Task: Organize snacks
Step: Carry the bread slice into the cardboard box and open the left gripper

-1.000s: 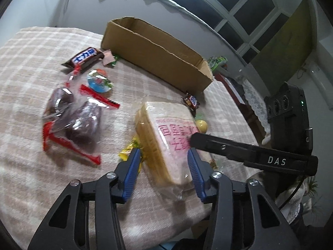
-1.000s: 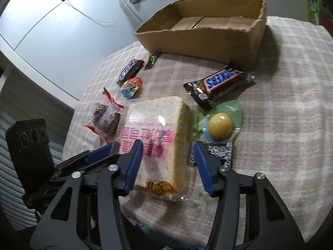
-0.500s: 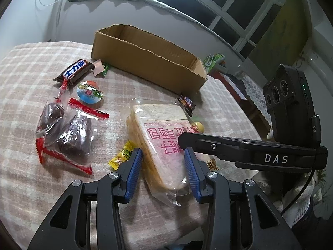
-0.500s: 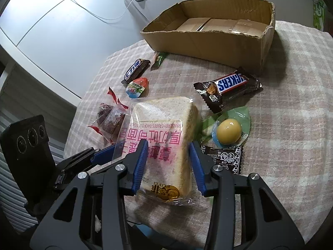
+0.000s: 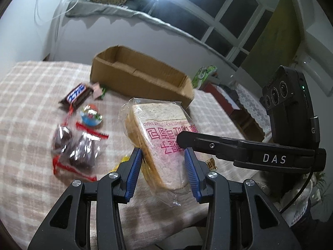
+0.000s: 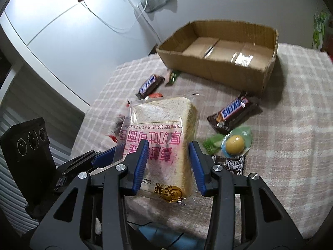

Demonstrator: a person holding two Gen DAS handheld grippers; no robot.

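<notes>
i am holding the bread bag (image 5: 164, 143) above the bench (image 5: 25, 104), both grippers' jaws pinching it: left gripper (image 5: 164, 173), right gripper (image 6: 168, 166).

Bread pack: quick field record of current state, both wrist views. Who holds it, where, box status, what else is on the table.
held item: bread pack, clear wrapper, pink print
left gripper: shut on the pack's lower end
right gripper: shut on the same pack from the opposite side
pack position: appears lifted and tilted above the checked tablecloth
cardboard box: open top, nothing visible inside
loose snacks: Snickers bar, yellow ball candy, blue chocolate bar, two brown cakes in red-edged wrappers
image quality: motion blur
</notes>
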